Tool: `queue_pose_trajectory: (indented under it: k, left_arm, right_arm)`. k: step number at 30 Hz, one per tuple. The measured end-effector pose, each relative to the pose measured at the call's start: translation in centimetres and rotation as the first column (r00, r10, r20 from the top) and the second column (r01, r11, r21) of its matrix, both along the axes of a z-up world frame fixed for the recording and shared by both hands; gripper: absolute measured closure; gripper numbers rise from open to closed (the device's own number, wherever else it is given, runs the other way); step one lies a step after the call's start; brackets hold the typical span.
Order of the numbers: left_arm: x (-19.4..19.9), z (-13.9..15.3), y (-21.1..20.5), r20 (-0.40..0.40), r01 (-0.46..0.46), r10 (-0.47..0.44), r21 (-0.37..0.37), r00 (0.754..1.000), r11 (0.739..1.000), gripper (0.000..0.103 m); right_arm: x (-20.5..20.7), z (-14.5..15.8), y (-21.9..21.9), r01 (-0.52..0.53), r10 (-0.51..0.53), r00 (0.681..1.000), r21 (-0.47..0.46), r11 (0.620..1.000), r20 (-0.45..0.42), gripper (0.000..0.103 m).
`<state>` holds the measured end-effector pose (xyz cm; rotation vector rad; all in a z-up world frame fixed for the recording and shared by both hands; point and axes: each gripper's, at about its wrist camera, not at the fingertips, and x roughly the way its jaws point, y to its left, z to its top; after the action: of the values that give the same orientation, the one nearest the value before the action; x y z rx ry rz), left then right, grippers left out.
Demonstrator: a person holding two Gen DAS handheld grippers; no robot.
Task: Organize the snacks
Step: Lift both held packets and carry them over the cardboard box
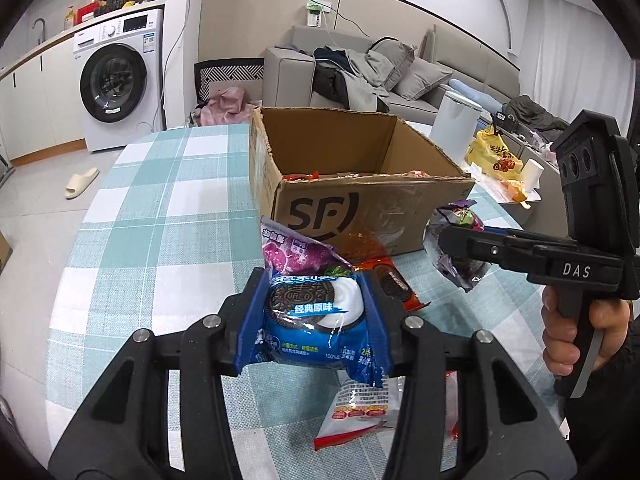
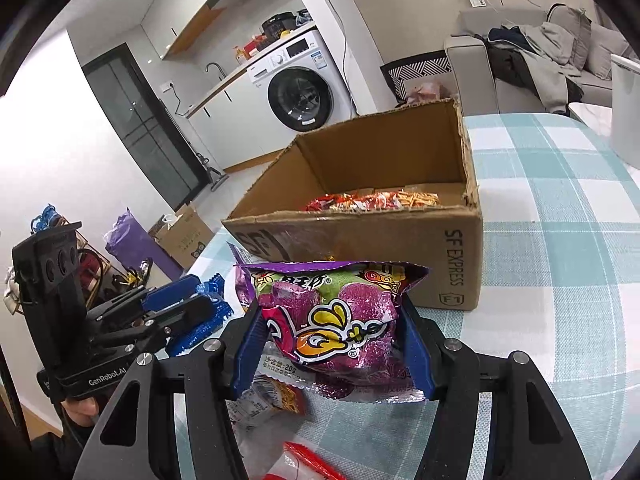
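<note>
checked teal-and-white cloth (image 1: 132, 216) covers the table, with a washing machine and a grey sofa far behind. low in the middle of the left wrist view, the left gripper (image 1: 316, 316) is pinching a blue crinkly oreo biscuit packet (image 1: 316, 320) between its blue pads, held clear above the cloth. low in the middle of the right wrist view, the right gripper (image 2: 334, 340) is clamped on a shiny purple puffed snack bag (image 2: 332, 320), also lifted. ahead of both, in the middle of each frame, stands the open brown cardboard box (image 1: 360, 204), some orange-red packets already inside.

risks, as i judge them: both packets are slick foil and gripped by their soft bodies, so either could slide out or get crushed if squeezed harder. the near wall of the box is tall; a low carry could snag a packet on its ragged rim. the two grippers are close, so going in together might make them collide.

readable writing: "oreo" on the blue packet; "sf" and "sf express" on the box; "das" and "genrobot.ai" on the grippers; "20g" on the purple bag.

loose packets lie on the cloth beneath.
</note>
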<state>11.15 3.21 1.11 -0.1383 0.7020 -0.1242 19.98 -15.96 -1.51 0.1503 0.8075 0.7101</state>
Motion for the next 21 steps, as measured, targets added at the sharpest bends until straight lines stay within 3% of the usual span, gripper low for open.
queue_pose_trajectory:
  k: [21]
  left_arm:
    - [-0.3, 4.2, -1.0, 0.102, -0.022, 0.021, 0.004, 0.995, 1.0, 0.06]
  right_arm:
    - [-1.3, 3.1, -0.3, 0.02, -0.022, 0.997, 0.041, 0.999, 0.07, 0.041]
